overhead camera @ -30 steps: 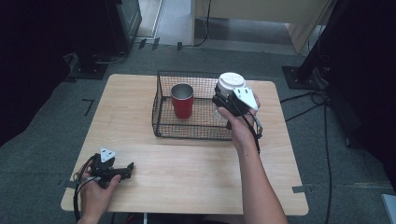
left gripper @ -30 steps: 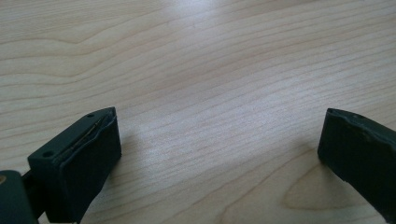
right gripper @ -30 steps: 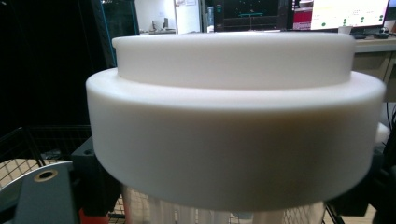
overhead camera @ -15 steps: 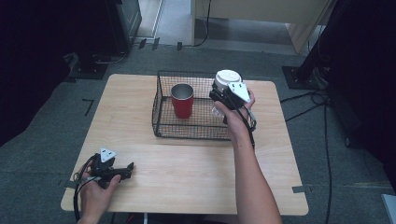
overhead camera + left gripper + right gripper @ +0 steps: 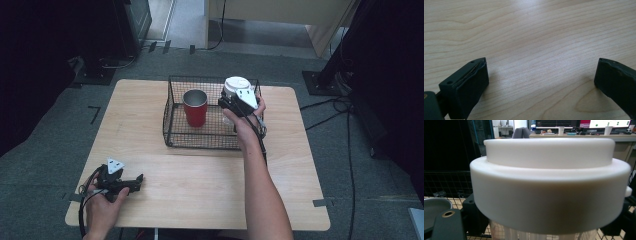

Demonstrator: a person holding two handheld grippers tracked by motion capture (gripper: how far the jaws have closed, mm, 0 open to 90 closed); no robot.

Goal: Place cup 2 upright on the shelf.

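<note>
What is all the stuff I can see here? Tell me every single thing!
table: 1, light wood, middle of the room on grey carpet
basket: 1, black wire, far middle of the table
cup: 1, red with a metal rim, upright inside the basket at its left
jar: 1, clear ribbed body with a white lid, held over the basket's right side
cables: several, black, on the floor to the right
left gripper: 1, black, jaws wide apart, low over the table's near left corner
right gripper: 1, black with a grey plate, clamped on the jar
forearms: 2, coming in from the near edge
</note>
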